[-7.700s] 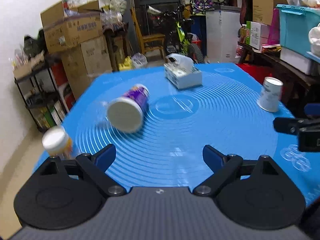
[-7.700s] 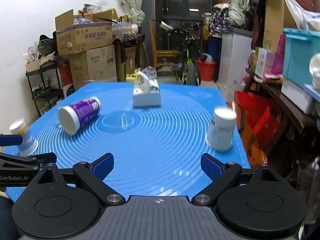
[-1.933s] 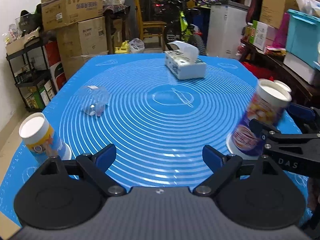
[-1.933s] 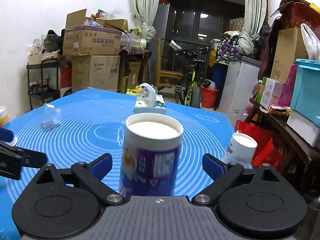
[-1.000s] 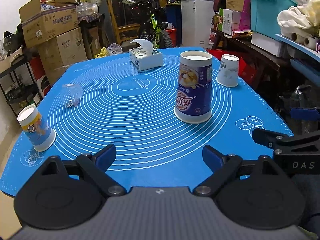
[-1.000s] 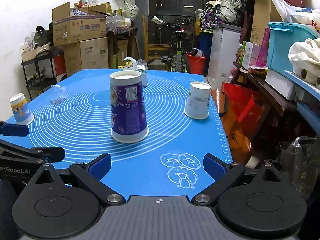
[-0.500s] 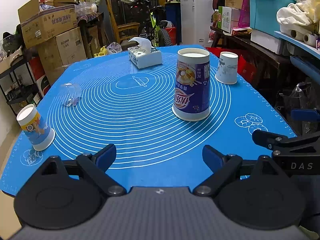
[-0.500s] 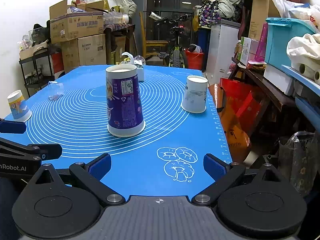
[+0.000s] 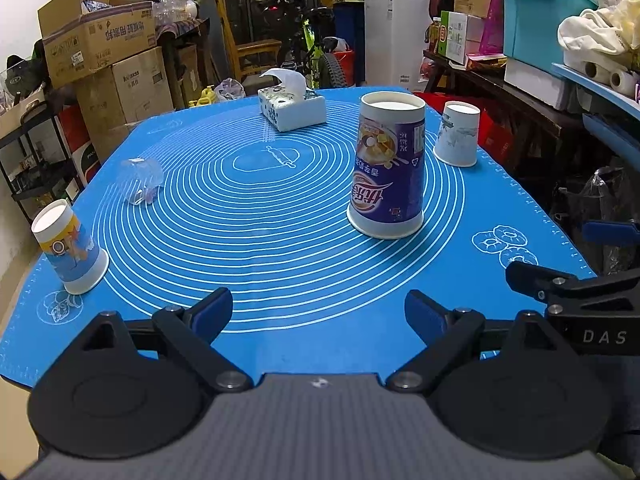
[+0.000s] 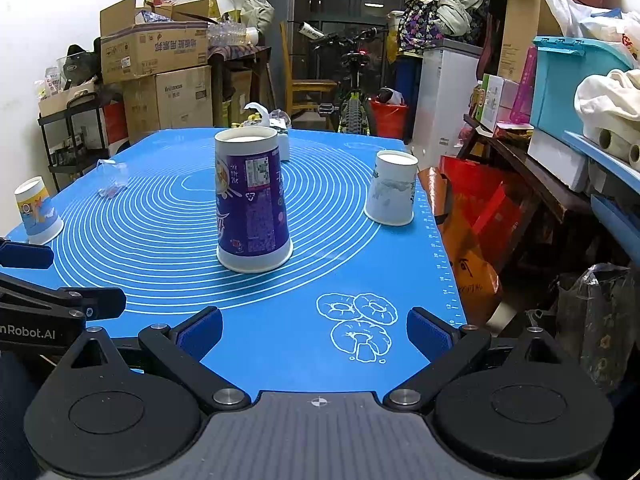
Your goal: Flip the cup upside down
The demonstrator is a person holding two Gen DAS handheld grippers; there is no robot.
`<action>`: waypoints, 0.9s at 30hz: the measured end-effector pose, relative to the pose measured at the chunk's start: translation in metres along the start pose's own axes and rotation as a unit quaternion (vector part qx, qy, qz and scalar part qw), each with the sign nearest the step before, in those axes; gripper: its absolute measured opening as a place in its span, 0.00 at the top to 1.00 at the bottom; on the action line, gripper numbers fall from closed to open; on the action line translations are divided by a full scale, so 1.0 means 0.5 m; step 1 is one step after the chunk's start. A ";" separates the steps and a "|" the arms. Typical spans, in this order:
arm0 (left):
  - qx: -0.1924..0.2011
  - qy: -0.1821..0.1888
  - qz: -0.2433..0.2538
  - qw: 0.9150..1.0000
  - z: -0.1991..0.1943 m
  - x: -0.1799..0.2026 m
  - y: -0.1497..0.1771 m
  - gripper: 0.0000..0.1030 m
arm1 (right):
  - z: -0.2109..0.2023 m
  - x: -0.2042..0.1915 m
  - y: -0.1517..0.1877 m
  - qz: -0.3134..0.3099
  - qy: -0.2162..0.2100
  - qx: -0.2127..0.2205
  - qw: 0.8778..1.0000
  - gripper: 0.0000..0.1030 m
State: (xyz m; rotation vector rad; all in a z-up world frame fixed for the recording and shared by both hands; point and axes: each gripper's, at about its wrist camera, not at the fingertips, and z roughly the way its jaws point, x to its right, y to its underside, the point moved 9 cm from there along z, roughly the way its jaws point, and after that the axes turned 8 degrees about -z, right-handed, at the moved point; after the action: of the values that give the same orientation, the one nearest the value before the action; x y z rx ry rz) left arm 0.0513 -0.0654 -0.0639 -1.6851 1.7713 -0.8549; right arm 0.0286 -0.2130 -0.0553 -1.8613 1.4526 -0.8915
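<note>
1. Three paper cups stand upside down on the blue mat (image 9: pixel 280 240) that covers the table, with the wide mouth down and the flat bottom up.
2. Far to the left, near the mat's edge, is the small cup with yellow and blue pictures (image 9: pixel 70 252) (image 10: pixel 38 212).
3. A bit behind it, a clear plastic cup (image 9: pixel 140 180) (image 10: pixel 110 180) lies on its side.
4. At the back of the mat sits a white tissue box (image 9: pixel 292 106) with a tissue poking out of the top.
5. The tall purple cup (image 9: pixel 388 168) (image 10: pixel 250 200) stands upside down on the rings of the mat, right of the middle. Nothing touches it.
6. To its right, close to the right edge of the mat, is the small white cup (image 9: pixel 458 134) (image 10: pixel 392 188), well apart from the purple one.
7. The left gripper (image 9: pixel 318 314) is low over the near edge of the mat. Its blue fingers (image 9: pixel 212 312) are spread wide apart and hold nothing.
8. The right gripper (image 10: pixel 314 334) is over the near right corner, just by some white doughnut drawings (image 10: pixel 358 326). Its fingers (image 10: pixel 428 334) are spread wide too and hold nothing.
9. Both grippers are well apart from the purple cup.
</note>
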 end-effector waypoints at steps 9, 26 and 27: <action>-0.002 0.001 0.002 1.000 0.001 0.000 0.002 0.10 | 0.002 -0.001 0.003 -0.001 0.002 -0.004 1.000 0.04; -0.002 0.001 0.003 1.000 0.003 0.005 0.006 0.10 | 0.006 0.001 0.006 0.002 0.000 -0.010 1.000 0.04; -0.002 0.001 0.003 1.000 0.003 0.005 0.006 0.10 | 0.006 0.001 0.006 0.002 0.000 -0.010 1.000 0.05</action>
State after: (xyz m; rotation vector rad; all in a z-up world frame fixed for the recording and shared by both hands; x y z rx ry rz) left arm 0.0503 -0.0679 -0.0670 -1.6813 1.7793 -0.8527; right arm 0.0293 -0.2138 -0.0595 -1.8732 1.4698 -0.8779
